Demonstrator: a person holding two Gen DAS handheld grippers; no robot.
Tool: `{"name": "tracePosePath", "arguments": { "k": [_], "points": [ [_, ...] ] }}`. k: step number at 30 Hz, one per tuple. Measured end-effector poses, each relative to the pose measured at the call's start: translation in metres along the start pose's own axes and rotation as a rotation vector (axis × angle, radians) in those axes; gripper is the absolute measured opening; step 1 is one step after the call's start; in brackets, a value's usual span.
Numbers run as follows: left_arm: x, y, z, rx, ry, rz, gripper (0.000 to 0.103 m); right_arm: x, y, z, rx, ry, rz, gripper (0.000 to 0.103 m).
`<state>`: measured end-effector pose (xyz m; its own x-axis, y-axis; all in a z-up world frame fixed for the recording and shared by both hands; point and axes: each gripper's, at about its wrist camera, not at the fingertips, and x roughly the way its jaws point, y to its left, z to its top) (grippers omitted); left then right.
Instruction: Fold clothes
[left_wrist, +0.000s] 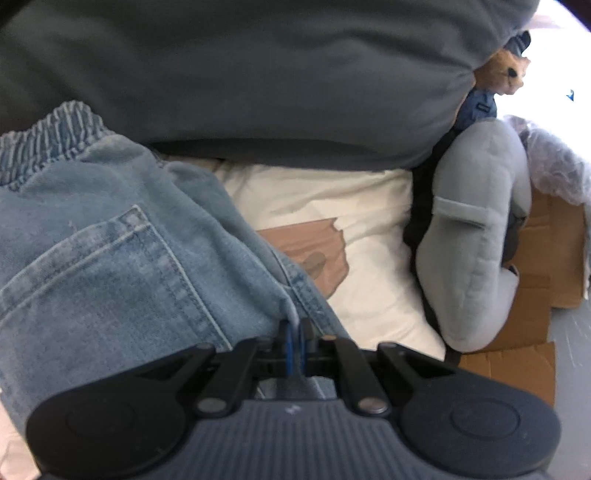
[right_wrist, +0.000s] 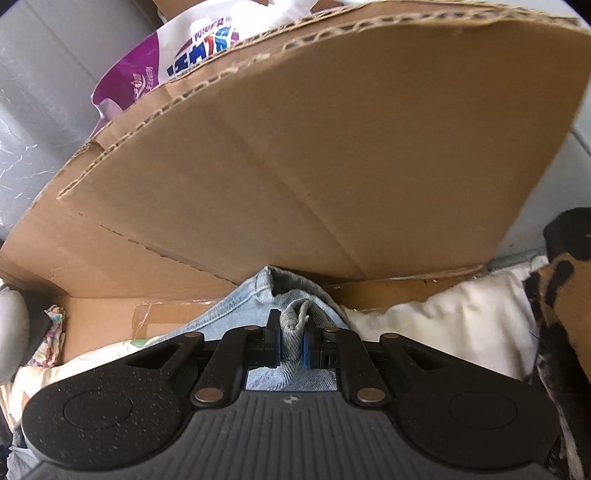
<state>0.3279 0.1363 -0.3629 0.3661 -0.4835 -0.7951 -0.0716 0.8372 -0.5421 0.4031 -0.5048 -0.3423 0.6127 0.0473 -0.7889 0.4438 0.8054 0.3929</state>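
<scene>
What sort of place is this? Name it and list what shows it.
Probably a bedroom, with the folding done on a bed. The jeans lie on a soft white printed cover, a grey plush toy sits beside them, and an opened cardboard box holding a purple-and-white plastic bag stands alongside.

Daylit, soft overall; blown-out glare upper right of left view; fisheye bending and dark corners.

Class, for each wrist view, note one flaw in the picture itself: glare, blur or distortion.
Left wrist view: the top right corner is blown out white, and the teddy beside it is soft. Right wrist view: the fisheye bows the cardboard edge into a curve, and the corners go dark.
</scene>
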Motion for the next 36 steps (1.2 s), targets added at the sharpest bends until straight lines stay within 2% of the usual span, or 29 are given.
{"name": "tracePosePath", "arguments": {
  "k": [14, 20, 27, 29, 36],
  "points": [
    [0.036, -0.016, 0.007, -0.03, 0.007, 0.02, 0.003, 0.021, 0.01, 0.007, -0.029, -0.019, 0.012, 0.009],
    [0.037, -0.016, 0.011, -0.046, 0.005, 0.003, 0.003, 0.017, 0.014, 0.01, -0.032, -0.035, 0.032, 0.009],
    [0.038, -0.018, 0.013, -0.073, -0.001, -0.008, 0.003, 0.023, 0.015, 0.016, 0.001, -0.042, 0.009, 0.01],
    [0.034, -0.018, 0.013, -0.077, -0.005, -0.021, 0.003, 0.025, 0.016, 0.017, 0.017, -0.05, -0.013, 0.01],
    [0.027, -0.021, 0.019, -0.102, -0.014, -0.055, 0.003, 0.025, 0.012, 0.022, 0.083, -0.068, 0.0, 0.01]
  ]
}}
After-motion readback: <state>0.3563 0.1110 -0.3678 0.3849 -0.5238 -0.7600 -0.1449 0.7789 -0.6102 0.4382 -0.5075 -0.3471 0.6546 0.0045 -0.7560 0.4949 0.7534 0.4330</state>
